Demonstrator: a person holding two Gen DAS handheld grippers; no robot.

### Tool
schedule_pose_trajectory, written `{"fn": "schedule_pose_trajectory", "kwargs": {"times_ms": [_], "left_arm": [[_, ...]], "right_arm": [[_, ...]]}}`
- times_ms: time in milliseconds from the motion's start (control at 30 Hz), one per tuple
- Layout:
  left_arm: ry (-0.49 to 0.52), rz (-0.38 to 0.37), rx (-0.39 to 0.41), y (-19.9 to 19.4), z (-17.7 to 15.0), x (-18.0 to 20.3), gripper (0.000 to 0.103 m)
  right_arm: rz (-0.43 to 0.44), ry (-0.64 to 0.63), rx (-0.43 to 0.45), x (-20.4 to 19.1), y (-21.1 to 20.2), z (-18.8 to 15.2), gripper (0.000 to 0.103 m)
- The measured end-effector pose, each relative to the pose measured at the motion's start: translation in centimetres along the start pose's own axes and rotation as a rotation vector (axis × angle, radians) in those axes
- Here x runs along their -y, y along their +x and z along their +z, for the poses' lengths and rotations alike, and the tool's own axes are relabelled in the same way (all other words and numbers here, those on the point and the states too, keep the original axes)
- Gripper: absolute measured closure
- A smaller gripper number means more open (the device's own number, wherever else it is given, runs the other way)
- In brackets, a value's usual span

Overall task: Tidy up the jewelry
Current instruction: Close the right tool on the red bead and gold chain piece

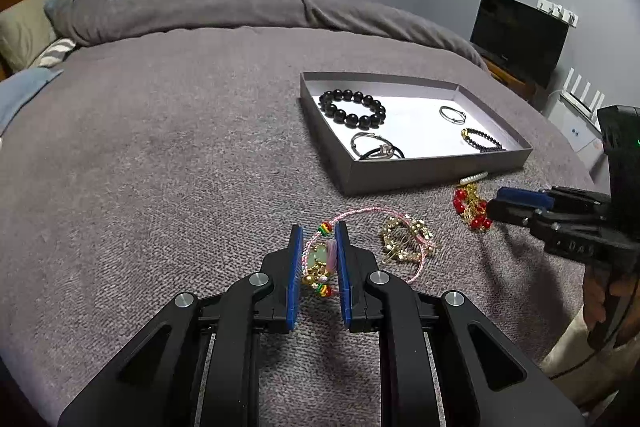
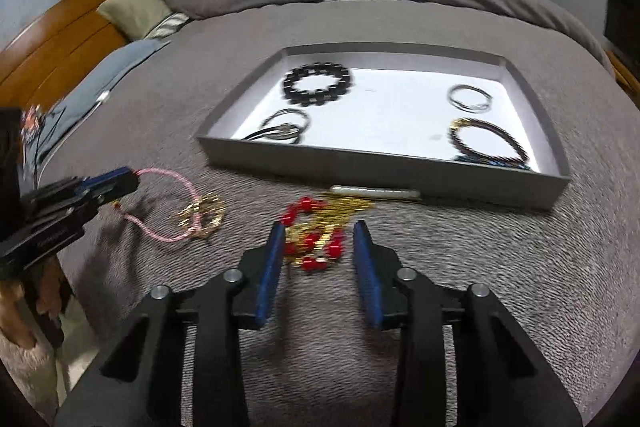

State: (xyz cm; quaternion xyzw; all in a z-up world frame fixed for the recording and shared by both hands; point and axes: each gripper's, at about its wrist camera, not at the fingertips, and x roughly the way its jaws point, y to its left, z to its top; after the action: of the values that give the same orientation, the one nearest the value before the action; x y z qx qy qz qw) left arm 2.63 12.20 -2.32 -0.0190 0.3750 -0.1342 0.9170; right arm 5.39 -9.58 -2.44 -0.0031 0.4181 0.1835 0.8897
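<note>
Left gripper (image 1: 319, 231) around pink bracelet (image 1: 362, 241)

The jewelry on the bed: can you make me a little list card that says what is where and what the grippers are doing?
surface: grey blanket on a bed
box: shallow grey box, open top, white floor
in the box: black bead bracelet, silver ring-shaped piece, dark bead bracelet, dark band with a silver piece
outside the box: pink cord bracelet, gold piece, red and gold beads, pearl piece
left gripper: around the pink cord bracelet's charms, fingers close
right gripper: open, around the red and gold beads
</note>
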Motion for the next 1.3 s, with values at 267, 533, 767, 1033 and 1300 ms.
{"fn": "schedule_pose_trajectory", "kwargs": {"times_ms": [267,533,767,1033,1300], "left_arm": [[0.008,-0.010,0.005,-0.6,0.0,0.2,0.086],[0.045,-0.032,0.054,-3.0,0.7,1.6,0.086],[0.066,-0.041,0.085,-4.4,1.2,2.6,0.086],[0.066,-0.043,0.063,-3.9,0.7,2.6,0.086],[0.061,-0.046,0.062,-3.8,0.6,2.5,0.086]], "right_arm": [[-0.069,-0.100,-0.029,-2.0,1.1,-0.5,0.103],[-0.042,-0.091,0.057,-1.8,-2.3,0.3,0.103],[-0.036,-0.077,0.031,-1.0,-2.6,0.6,0.102],[-0.061,-0.084,-0.058,-2.0,0.7,-0.4,0.080],[-0.065,-0.067,-0.083,-2.1,2.3,-0.2,0.080]]}}
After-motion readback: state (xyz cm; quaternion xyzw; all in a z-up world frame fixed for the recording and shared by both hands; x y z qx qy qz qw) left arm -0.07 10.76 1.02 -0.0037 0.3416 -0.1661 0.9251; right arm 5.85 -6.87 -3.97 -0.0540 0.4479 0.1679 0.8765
